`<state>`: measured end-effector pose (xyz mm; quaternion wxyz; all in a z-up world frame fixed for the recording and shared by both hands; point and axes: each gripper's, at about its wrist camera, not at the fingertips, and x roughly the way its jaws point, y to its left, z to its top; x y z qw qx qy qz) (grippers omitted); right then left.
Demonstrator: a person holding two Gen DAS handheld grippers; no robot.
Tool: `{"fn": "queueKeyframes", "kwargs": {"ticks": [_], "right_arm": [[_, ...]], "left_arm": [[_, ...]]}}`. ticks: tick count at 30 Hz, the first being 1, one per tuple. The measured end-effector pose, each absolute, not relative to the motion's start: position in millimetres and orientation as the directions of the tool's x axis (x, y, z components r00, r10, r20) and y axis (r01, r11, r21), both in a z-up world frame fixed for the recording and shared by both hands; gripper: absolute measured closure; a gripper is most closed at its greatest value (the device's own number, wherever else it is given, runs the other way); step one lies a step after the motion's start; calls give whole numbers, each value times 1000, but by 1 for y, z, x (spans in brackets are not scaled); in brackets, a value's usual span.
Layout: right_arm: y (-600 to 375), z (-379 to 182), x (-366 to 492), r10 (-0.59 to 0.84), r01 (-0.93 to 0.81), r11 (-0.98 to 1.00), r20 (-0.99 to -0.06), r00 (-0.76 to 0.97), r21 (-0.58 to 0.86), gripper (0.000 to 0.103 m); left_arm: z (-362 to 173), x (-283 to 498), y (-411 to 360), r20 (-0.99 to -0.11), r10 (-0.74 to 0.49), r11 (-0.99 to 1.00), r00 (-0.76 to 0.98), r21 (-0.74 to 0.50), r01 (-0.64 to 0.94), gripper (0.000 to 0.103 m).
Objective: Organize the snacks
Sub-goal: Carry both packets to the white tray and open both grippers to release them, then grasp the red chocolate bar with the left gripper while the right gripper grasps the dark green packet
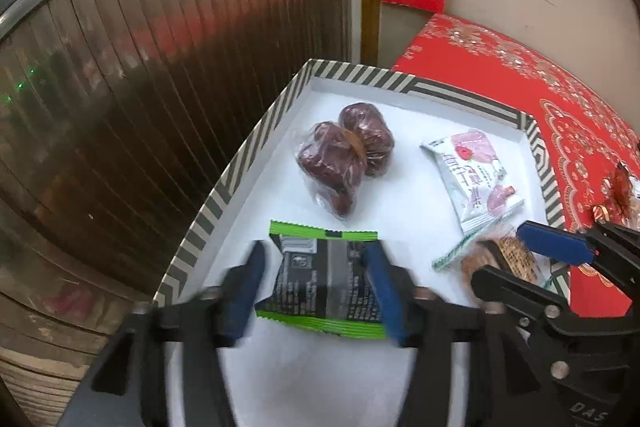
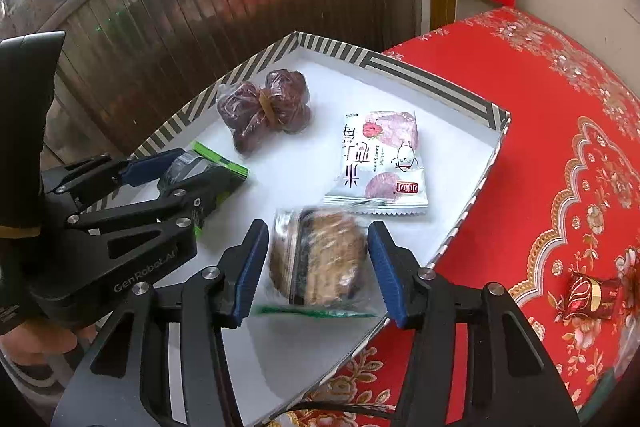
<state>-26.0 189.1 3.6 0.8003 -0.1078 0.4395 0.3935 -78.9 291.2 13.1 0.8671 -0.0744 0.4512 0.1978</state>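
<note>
Four wrapped snacks lie in the white striped-rim cardboard tray (image 2: 440, 83). "GenRoboAI" marks the left hand-held gripper (image 1: 316, 279), spread around the green-edged black packet (image 1: 324, 279); the right hand-held gripper (image 2: 318, 267) stands spread beside the clear-wrapped brown pastry (image 2: 320, 259). Open floor lies mid-tray.

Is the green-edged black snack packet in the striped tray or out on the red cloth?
In: the green-edged black snack packet lies flat on the striped tray's white floor.

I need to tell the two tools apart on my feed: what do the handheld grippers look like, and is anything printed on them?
Both look alike: black angular linkage arms with silver pivot bolts, ending in ribbed blue finger pads. The left gripper has pale "GenRoboAI" lettering on its body, a black handle behind it and an ochre band near the frame's edge. The right gripper shows no marking in its own view; part of some pale lettering shows on it in the left view.
</note>
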Motion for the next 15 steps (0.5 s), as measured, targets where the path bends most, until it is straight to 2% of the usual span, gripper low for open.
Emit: {"fn": "queueKeyframes", "kwargs": {"ticks": [1,7,15], "right_arm": [[188,4,-25,540,-722,666,-788,295,186,51],[169,22,-31,590,-705,673,-738,328,225,51],[94,42,-11,552,-606,762,-718,424,228,51]], "left_arm": [[14,-79,292,-812,268,912,518,40,-409,27],[27,-87,290,-788,278,901,549,16,-433,19],[52,-80,256,-755,236,933,612,1,-360,17]]}}
